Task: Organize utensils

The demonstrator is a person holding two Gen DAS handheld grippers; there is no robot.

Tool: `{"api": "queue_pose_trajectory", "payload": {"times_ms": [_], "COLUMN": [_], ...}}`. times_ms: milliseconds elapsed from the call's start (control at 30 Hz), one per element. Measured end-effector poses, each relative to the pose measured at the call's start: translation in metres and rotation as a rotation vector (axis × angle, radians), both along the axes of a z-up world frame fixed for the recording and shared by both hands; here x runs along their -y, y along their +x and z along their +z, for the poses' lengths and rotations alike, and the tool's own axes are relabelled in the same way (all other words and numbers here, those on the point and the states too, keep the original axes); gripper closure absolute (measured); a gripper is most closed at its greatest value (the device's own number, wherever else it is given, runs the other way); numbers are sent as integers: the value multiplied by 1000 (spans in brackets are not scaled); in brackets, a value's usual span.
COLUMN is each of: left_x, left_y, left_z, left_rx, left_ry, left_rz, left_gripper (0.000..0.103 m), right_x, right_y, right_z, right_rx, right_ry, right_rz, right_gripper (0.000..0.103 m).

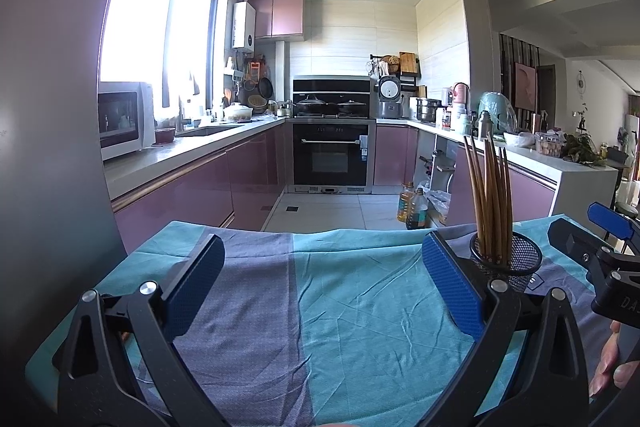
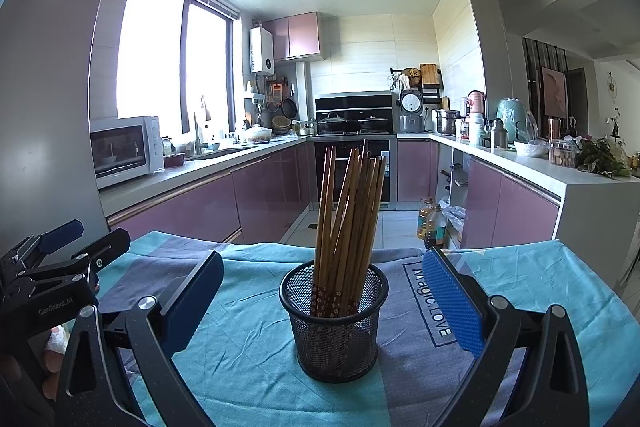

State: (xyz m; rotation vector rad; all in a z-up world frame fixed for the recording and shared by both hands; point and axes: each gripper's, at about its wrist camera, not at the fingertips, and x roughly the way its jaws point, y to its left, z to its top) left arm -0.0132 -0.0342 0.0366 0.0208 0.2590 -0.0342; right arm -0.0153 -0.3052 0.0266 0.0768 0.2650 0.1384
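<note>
A black mesh cup (image 2: 335,323) stands upright on the blue-and-grey cloth (image 2: 248,359), holding several brown chopsticks (image 2: 348,211) with flowered ends down. My right gripper (image 2: 320,291) is open, its blue pads wide on either side of the cup and not touching it. My left gripper (image 1: 320,279) is open over bare cloth (image 1: 352,327), with nothing between its fingers. From the left wrist view the cup (image 1: 508,259) and chopsticks (image 1: 490,195) sit just beyond the right finger. Each gripper shows at the edge of the other's view: right gripper (image 1: 588,227), left gripper (image 2: 80,239).
The cloth-covered table ends just beyond the cup. Beyond it lies a tiled kitchen floor with oil bottles (image 2: 430,223), purple cabinets, an oven (image 1: 332,155) and a microwave (image 1: 124,119). A person's hand (image 1: 610,359) holds the right gripper at the right.
</note>
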Motion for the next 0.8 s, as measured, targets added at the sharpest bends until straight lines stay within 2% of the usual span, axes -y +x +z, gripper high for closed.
{"api": "queue_pose_trajectory", "payload": {"times_ms": [800], "left_x": [1], "left_y": [5], "left_z": [1], "left_rx": [-1], "left_ry": [3], "left_rz": [0], "left_gripper": [6], "right_x": [1], "right_y": [1], "right_z": [1], "right_rx": [-3], "right_ry": [1], "right_rz": [3], "right_gripper": [7]}}
